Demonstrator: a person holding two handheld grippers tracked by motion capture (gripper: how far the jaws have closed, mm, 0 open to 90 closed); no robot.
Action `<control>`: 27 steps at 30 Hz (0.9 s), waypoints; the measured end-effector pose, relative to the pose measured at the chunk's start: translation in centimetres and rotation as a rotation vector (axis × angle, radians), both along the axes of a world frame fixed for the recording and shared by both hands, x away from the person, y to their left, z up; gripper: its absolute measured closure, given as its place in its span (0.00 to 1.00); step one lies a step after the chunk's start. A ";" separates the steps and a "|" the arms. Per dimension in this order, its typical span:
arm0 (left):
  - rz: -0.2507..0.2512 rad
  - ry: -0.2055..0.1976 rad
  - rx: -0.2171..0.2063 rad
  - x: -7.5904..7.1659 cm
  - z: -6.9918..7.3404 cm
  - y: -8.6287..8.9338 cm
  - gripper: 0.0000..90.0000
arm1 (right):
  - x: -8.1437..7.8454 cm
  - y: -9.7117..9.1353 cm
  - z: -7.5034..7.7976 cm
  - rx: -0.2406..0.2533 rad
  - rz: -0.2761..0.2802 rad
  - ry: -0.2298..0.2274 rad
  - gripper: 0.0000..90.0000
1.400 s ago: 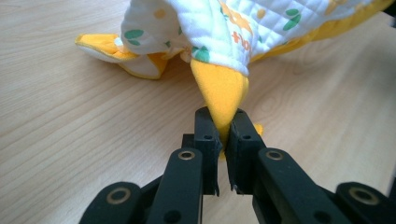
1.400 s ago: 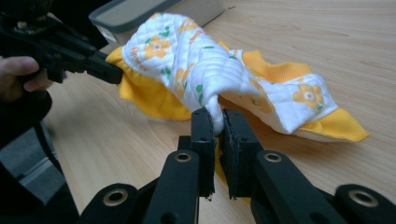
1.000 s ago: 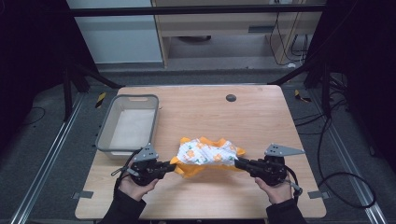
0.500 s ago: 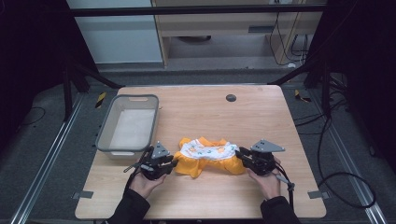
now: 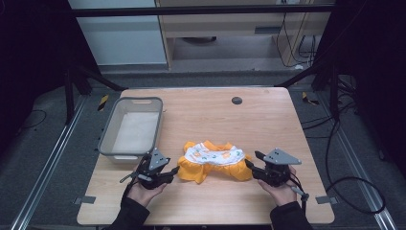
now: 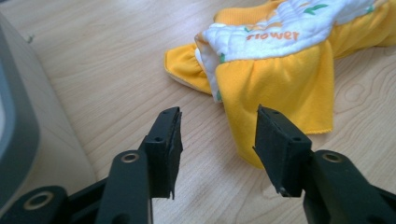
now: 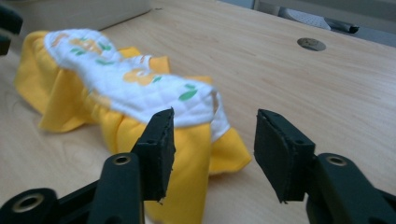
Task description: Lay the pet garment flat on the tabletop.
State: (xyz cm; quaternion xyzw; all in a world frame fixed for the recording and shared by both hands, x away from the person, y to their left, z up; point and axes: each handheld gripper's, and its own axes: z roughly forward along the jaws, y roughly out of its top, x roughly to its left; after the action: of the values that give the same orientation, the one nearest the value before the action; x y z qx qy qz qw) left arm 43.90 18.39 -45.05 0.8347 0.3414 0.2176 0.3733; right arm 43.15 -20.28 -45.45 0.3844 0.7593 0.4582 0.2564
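High view puts the wooden table [image 5: 201, 115] first, its broad top giving the cloth a flat place to lie. On that top, beyond the left tongs [image 5: 173, 171] and a little outward from them, stands the grey tub [image 5: 109, 132]. It looks empty, and it sits close enough that a bundle lifted from between the two tools could be carried over in one short move; that seems the reason for its place. Between the two tools lies the yellow and white garment [image 5: 214, 160], bunched into a low heap with its quilted white panel uppermost and its yellow hems spread toward each side, so that each tool has an end within reach.

Left gripper view has the garment [image 6: 280, 70] just ahead and to the right of the left tongs [image 6: 216, 135], whose jaws have just been opening. They stand apart with bare wood between them and the yellow hem passing behind the right-hand jaw, not pinched. Right gripper view has the right tongs [image 7: 212, 140] likewise parted, just opened, and the garment's [image 7: 126, 88] near corner lies between and behind the jaws, loose, with no pad pressing it. I judge the cloth has been let go so it settles gathered on the table. Far beyond the right tongs is a small dark round cap [image 5: 236, 100] set in the table.
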 end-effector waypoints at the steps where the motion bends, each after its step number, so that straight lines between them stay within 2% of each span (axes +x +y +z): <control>1: -0.010 -0.008 -0.001 -0.5 0.1 -0.2 0.55 | -0.9 -0.1 -0.3 -0.002 0.012 0.013 0.52; 4: -0.021 -0.008 -0.004 -0.9 0.0 -0.7 0.55 | -1.4 0.0 -0.8 -0.012 0.021 0.031 0.52; 5: -0.029 0.005 0.006 -1.1 -0.3 -1.3 0.55 | -1.7 0.3 -1.3 -0.011 0.021 0.070 0.51; 6: -0.029 0.005 0.006 -1.1 -0.3 -1.3 0.55 | -1.7 0.3 -1.3 -0.011 0.021 0.070 0.51; 8: -0.026 0.019 0.059 -0.9 -1.3 -2.0 0.55 | -1.4 0.9 -2.2 -0.035 0.033 0.103 0.50; 9: -0.026 0.019 0.059 -0.9 -1.3 -2.0 0.56 | -1.3 1.0 -2.5 -0.041 0.038 0.118 0.49; 10: -0.018 0.026 0.071 -0.7 -1.6 -2.1 0.56 | -1.3 1.0 -2.5 -0.041 0.038 0.118 0.49; 11: -0.007 0.045 0.078 -0.4 -2.2 -2.1 0.56 | -1.0 1.3 -3.1 -0.062 0.038 0.138 0.49; 13: -0.002 0.059 0.079 -0.1 -2.5 -2.1 0.58 | -0.8 1.4 -3.3 -0.062 0.037 0.155 0.49; 15: 0.006 0.083 0.079 0.1 -2.8 -2.1 0.64 | -0.4 1.5 -3.6 -0.069 0.034 0.173 0.54; 17: 0.008 0.107 0.070 0.3 -2.8 -2.0 0.74 | -0.3 1.7 -3.6 -0.078 0.033 0.196 0.70; 18: 0.010 0.106 0.065 0.3 -2.6 -2.0 0.81 | -0.2 1.7 -3.5 -0.080 0.033 0.194 0.81; 20: -0.001 0.100 0.046 -0.1 -2.0 -1.8 0.92 | -0.4 1.5 -2.9 -0.074 0.044 0.182 0.94; 21: -0.012 0.089 0.038 -0.4 -1.2 -1.6 0.95 | -0.8 1.3 -2.1 -0.047 0.060 0.170 0.96; 22: -0.012 0.089 0.038 -0.4 -1.2 -1.6 0.96 | -0.8 1.3 -2.1 -0.047 0.060 0.170 0.96; 23: -0.016 0.079 0.021 -0.7 -0.7 -1.5 0.96 | -1.0 1.2 -1.8 -0.036 0.073 0.167 0.96; 24: -0.028 0.076 -0.014 -1.1 0.4 -1.0 0.96 | -1.5 0.9 -0.9 -0.006 0.091 0.158 0.96; 25: -0.028 0.076 -0.014 -1.1 0.4 -1.0 0.96 | -1.8 0.8 -0.4 0.007 0.103 0.147 0.96; 26: -0.037 0.074 -0.039 -1.3 0.9 -0.7 0.96 | -2.1 0.6 0.1 0.030 0.112 0.140 0.96; 27: -0.054 0.089 -0.079 -1.8 2.0 -0.3 0.96 | -2.4 0.4 0.6 0.059 0.127 0.140 0.96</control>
State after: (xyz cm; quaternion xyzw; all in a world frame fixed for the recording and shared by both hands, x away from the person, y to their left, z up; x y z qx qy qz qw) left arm 42.10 18.10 -43.04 0.8371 0.3433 0.1563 0.3963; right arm 40.73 -19.91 -44.85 0.3742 0.7845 0.4674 0.1617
